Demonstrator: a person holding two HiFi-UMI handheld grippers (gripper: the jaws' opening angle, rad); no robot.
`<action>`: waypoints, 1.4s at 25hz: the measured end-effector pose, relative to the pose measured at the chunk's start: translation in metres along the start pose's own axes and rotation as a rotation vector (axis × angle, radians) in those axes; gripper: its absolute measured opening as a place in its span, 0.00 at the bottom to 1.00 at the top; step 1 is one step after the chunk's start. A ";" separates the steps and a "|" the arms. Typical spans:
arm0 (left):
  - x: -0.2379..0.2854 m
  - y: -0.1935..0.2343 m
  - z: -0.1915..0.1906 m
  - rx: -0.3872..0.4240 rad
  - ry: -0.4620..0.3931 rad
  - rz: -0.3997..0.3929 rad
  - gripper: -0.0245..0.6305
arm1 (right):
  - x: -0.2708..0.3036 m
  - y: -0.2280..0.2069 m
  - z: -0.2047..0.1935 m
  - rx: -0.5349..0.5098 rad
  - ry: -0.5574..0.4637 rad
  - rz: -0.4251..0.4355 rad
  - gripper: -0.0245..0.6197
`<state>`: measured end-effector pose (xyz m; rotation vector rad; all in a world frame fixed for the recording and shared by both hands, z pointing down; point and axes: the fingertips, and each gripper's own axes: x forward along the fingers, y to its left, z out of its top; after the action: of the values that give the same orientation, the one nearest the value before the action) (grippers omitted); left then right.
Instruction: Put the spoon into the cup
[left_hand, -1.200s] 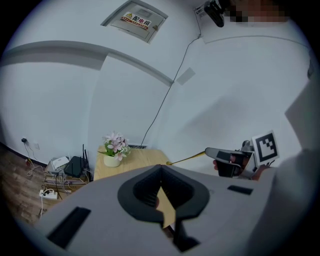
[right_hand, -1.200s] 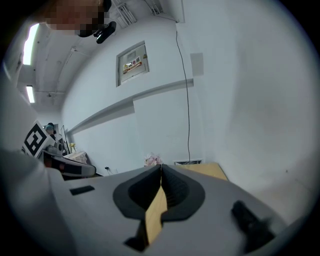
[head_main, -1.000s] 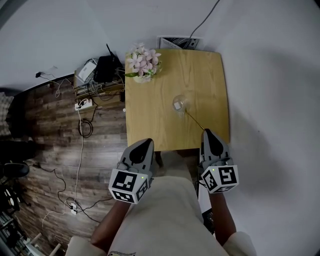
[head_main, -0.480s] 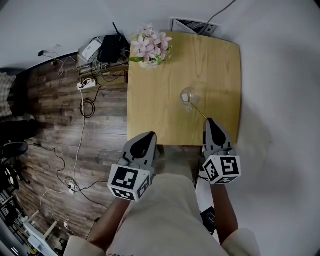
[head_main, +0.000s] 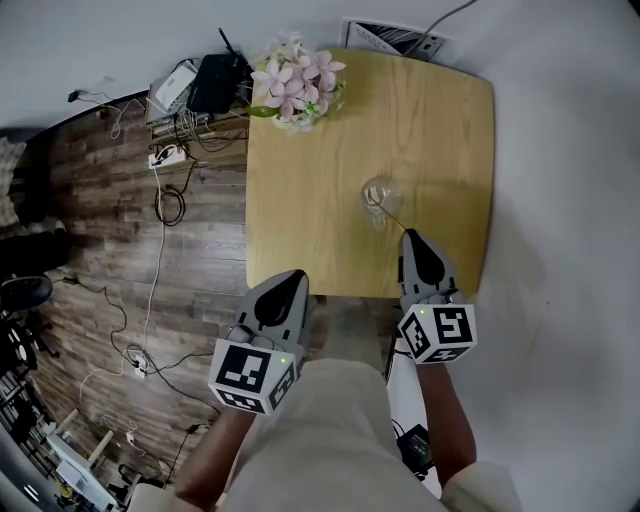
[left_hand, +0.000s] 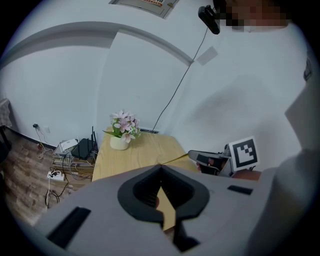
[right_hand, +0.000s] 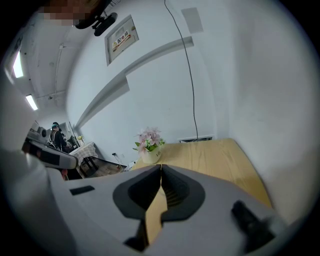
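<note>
A clear glass cup stands on the wooden table, right of its middle. A thin gold spoon leans out of the cup, its handle running toward me. My right gripper meets the handle's near end and is shut on it. In the right gripper view the jaws of the right gripper are closed, and they hide both cup and spoon. My left gripper hovers shut and empty at the table's near edge. The left gripper faces the table, with the right gripper to its right.
A pot of pink flowers stands at the table's far left corner. A black router with tangled cables lies on the wood floor to the left. A white wall runs along the table's right side and back. My light clothing fills the foreground.
My right gripper has moved closer to the cup, and less of the spoon handle shows between them. The head view has shifted slightly. The left gripper stays at the table's near edge.
</note>
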<state>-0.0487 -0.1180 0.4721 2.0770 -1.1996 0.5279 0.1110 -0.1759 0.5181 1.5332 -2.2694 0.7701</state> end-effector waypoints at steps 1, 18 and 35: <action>0.003 0.001 -0.001 -0.003 0.004 0.002 0.05 | 0.004 -0.002 -0.002 0.002 0.005 0.001 0.09; 0.016 0.008 -0.006 -0.017 0.025 0.017 0.05 | 0.044 -0.008 -0.019 0.009 0.058 0.031 0.10; -0.019 -0.007 0.009 0.015 -0.045 -0.016 0.05 | -0.001 0.006 0.000 -0.034 0.025 -0.005 0.10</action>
<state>-0.0518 -0.1103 0.4517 2.1202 -1.2076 0.4865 0.1059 -0.1731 0.5158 1.5049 -2.2480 0.7415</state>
